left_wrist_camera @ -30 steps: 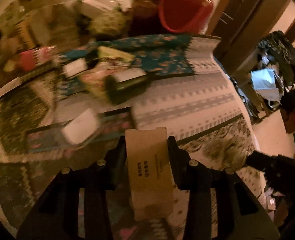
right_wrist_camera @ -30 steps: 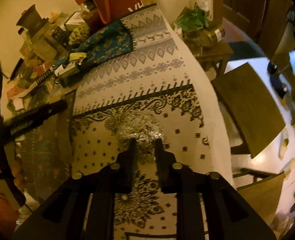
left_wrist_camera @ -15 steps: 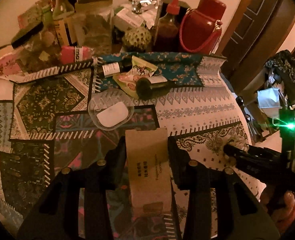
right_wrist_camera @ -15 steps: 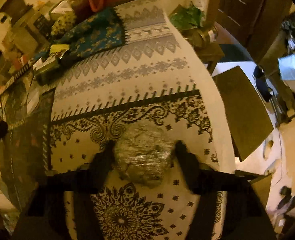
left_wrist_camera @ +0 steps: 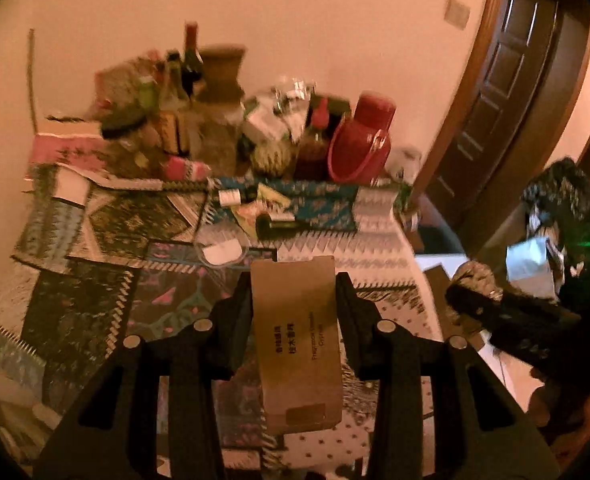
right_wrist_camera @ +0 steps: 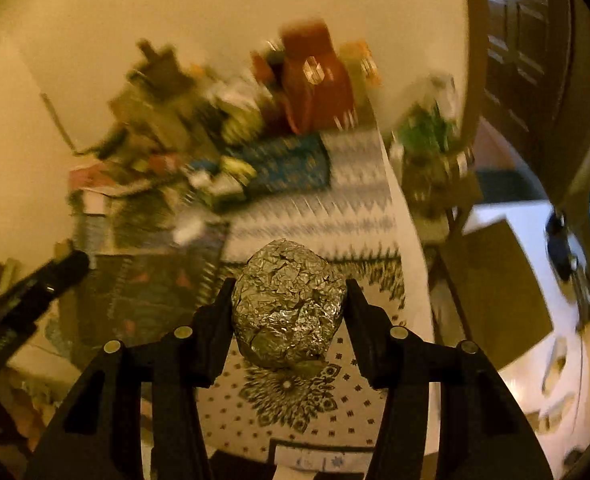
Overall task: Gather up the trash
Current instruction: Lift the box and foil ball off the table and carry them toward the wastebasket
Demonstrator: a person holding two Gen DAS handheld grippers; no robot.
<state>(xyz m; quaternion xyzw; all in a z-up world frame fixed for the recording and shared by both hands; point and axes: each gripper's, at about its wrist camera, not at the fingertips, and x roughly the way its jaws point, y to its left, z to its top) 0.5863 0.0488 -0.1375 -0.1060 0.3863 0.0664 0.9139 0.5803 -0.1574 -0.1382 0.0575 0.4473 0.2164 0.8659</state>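
In the left wrist view, the left gripper is clenched on one brown cardboard box. The box sits dead centre between the jaws, its long axis running along the fingers toward the top of the frame, its far end sticking out past the tips. It hangs above the patterned cloth of the desk and touches nothing but the gripper. Along the upper middle of that frame the far edge of the desk is crowded: one red jug, several bottles too blurred to count, and one dark bottle lying on its side just above the box's far end.

At the right edge of the same frame the right gripper comes in from lower right, one foil ball at its tip. In the right wrist view that gripper grasps the foil ball at centre frame; it is roughly round, with no clear long axis, and is lifted clear of the white patterned cloth below.

So two pieces of trash are held, one in each gripper. No bin is plainly visible in either view. The coming move probably turns on finding it, since neither gripper can take more trash.
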